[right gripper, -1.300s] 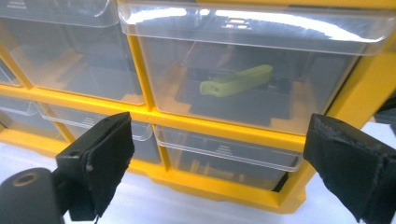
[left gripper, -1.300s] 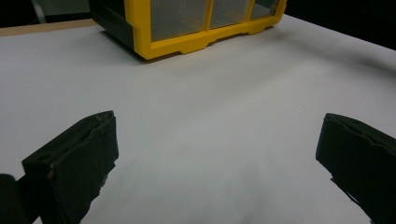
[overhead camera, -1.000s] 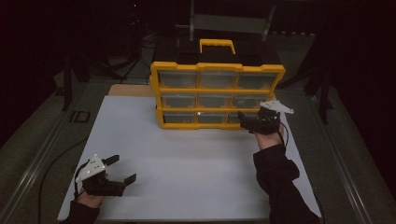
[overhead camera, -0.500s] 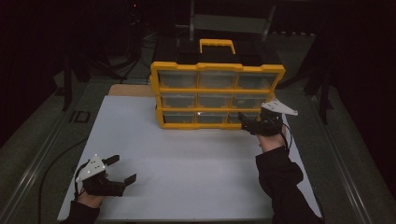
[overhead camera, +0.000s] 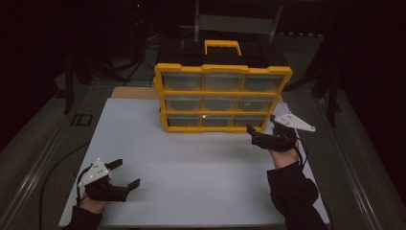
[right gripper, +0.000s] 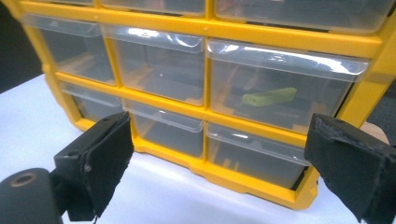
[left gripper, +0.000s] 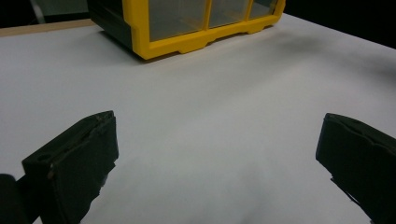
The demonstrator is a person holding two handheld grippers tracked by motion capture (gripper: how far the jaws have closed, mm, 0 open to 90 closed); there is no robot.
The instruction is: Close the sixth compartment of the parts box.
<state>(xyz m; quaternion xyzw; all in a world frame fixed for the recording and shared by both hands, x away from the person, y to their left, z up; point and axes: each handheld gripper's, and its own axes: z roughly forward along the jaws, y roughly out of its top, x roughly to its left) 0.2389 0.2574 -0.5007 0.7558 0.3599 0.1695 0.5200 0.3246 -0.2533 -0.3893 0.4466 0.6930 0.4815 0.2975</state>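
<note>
Our right gripper (overhead camera: 261, 135), jaws spread, hovers at lower right of the yellow plastic organiser with clear drawers (overhead camera: 222, 98), which stands at the frame's centre. Its right-hand drawers lie just ahead. Our left gripper (overhead camera: 123, 175), also spread, rests well apart at lower left.

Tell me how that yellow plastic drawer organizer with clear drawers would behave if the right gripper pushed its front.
The yellow plastic drawer organizer stands upright and tall on a narrow base, so a high push may tip it backward. Most drawers look empty, so it is probably light and might slide on the smooth white table. The right gripper is open.
</note>
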